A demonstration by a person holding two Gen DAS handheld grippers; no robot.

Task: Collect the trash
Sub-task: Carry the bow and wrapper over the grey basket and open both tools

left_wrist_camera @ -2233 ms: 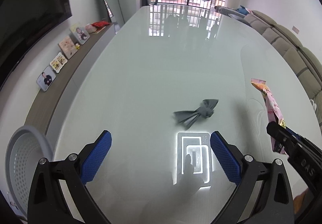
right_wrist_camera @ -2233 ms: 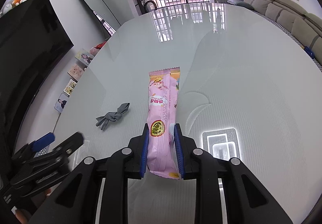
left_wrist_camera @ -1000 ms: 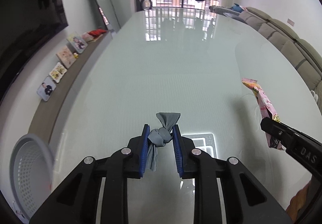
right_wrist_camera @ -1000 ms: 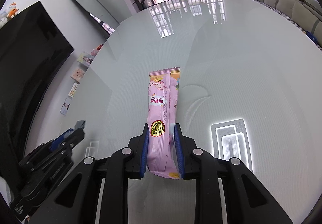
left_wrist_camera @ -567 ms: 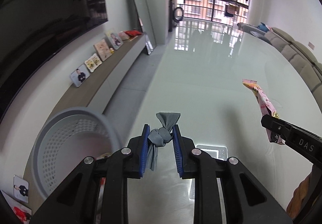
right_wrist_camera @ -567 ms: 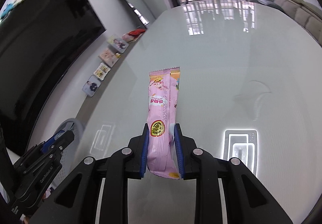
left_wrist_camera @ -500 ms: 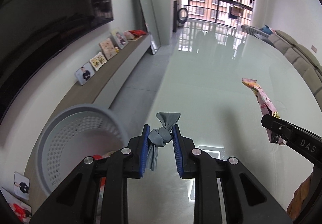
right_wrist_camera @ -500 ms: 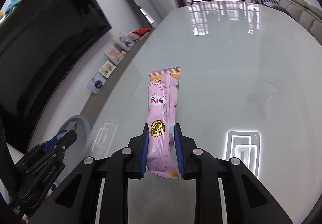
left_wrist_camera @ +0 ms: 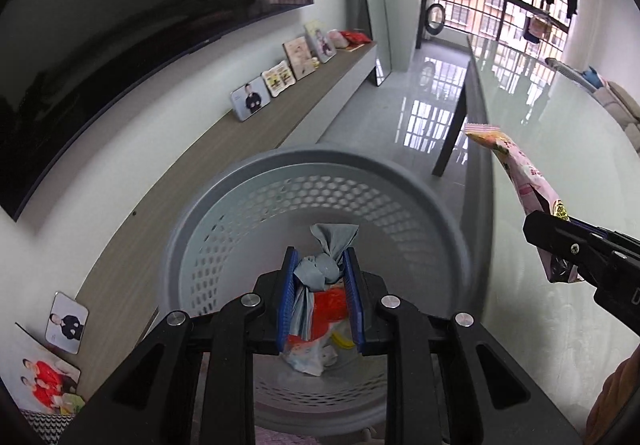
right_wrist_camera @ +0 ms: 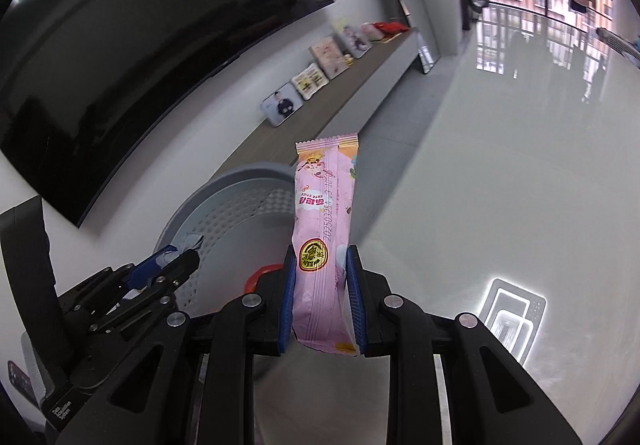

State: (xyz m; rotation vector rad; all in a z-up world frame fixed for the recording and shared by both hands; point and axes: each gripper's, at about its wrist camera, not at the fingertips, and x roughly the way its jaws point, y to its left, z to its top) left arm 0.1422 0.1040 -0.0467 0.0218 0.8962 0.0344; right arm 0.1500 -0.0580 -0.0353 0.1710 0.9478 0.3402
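My left gripper [left_wrist_camera: 320, 273] is shut on a knotted grey scrap [left_wrist_camera: 320, 269], held right over the mouth of the grey perforated basket [left_wrist_camera: 240, 205]. Red and pale wrappers [left_wrist_camera: 320, 341] lie at the basket's bottom. My right gripper [right_wrist_camera: 322, 269] is shut on a long pink snack wrapper [right_wrist_camera: 324, 213] that sticks up past the blue pads. It hangs over the glass table's edge, just right of the basket [right_wrist_camera: 224, 213]. In the left wrist view the right gripper [left_wrist_camera: 560, 241] with the pink wrapper [left_wrist_camera: 516, 165] shows at the right; the left gripper [right_wrist_camera: 176, 261] shows at the lower left of the right wrist view.
The glossy glass table [left_wrist_camera: 560, 165] fills the right side, its dark leg [left_wrist_camera: 452, 137] beyond the basket. A low wooden shelf [left_wrist_camera: 256, 141] with several framed pictures [left_wrist_camera: 276, 79] runs along the wall under a large black TV [left_wrist_camera: 100, 45]. A person's sleeve [left_wrist_camera: 612, 401] is at the lower right.
Both grippers swept left off the table toward the basket, each keeping its item. The left gripper now hangs over the basket's mouth; the right has reached the table's edge beside it.
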